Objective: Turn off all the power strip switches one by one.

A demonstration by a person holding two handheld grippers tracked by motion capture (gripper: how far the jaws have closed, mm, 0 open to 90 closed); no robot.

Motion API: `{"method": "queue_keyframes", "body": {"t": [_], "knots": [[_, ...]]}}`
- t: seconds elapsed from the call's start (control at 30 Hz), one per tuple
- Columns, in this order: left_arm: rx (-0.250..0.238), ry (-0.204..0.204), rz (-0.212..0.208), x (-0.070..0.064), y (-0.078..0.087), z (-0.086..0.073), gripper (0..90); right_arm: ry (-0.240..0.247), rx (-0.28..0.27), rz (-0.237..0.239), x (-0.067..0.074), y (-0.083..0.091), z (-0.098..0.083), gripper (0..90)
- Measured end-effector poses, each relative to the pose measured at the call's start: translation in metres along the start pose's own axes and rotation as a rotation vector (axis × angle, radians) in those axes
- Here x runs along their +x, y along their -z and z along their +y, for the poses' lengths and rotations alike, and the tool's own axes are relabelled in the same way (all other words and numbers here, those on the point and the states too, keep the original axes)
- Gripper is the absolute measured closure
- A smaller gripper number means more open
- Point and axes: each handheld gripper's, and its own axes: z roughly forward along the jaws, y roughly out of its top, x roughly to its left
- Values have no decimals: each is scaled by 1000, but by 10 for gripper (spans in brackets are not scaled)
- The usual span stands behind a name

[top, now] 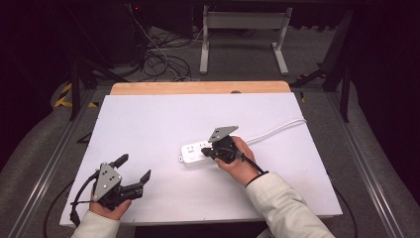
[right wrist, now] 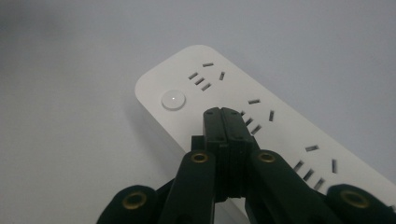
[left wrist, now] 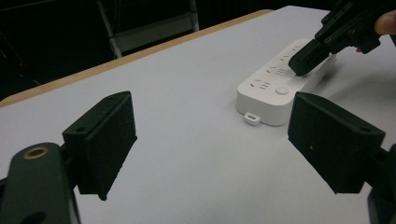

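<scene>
Fingers of left gripper are sitting spread wide, nothing between them, hovering near the table's front-left corner. White power strip is lying mid-table, its cord running off to the far right. Right gripper is resting with its 2 jaws pressed together, empty, tips sitting over the strip's sockets just beside its round button.
</scene>
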Motion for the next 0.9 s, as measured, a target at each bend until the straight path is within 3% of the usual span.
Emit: {"method": "queue_keyframes", "body": {"t": [0.9], "knots": [[0,3,-1,-1,0,0,157,-2,-13,2,0,-2,-5,900]]}}
